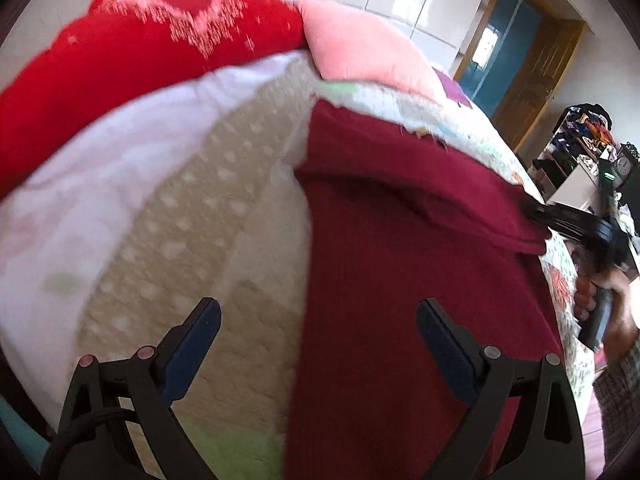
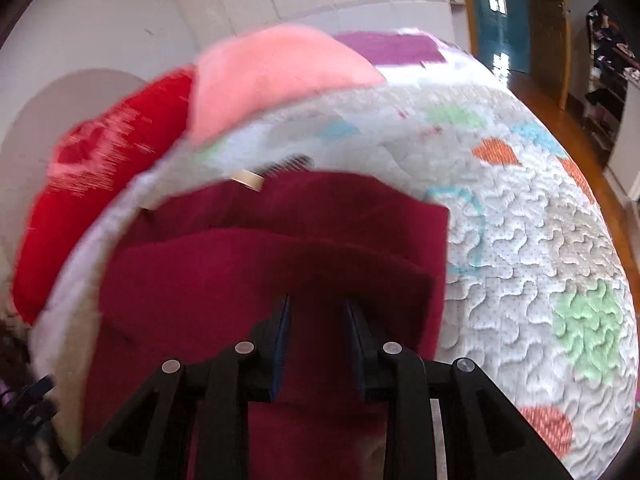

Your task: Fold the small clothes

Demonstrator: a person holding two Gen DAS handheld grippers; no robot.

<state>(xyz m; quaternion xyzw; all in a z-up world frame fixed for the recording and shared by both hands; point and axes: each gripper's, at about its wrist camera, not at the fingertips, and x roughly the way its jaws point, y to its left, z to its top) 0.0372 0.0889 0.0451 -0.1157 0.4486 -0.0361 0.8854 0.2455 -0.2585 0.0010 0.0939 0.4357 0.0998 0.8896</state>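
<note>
I see one dark red ribbed garment point(image 1: 400, 264), laid out on the quilt. From my left gripper it lies ahead and mostly beyond the right-hand finger, its straight left edge running away from me between the two fingers. One flap is folded over, making a doubled band across the cloth. From my right gripper the same maroon piece point(image 2: 256, 280) sits directly ahead of both fingertips, the rounded fold nearest, a second layer behind it. Both views are blurred.
</note>
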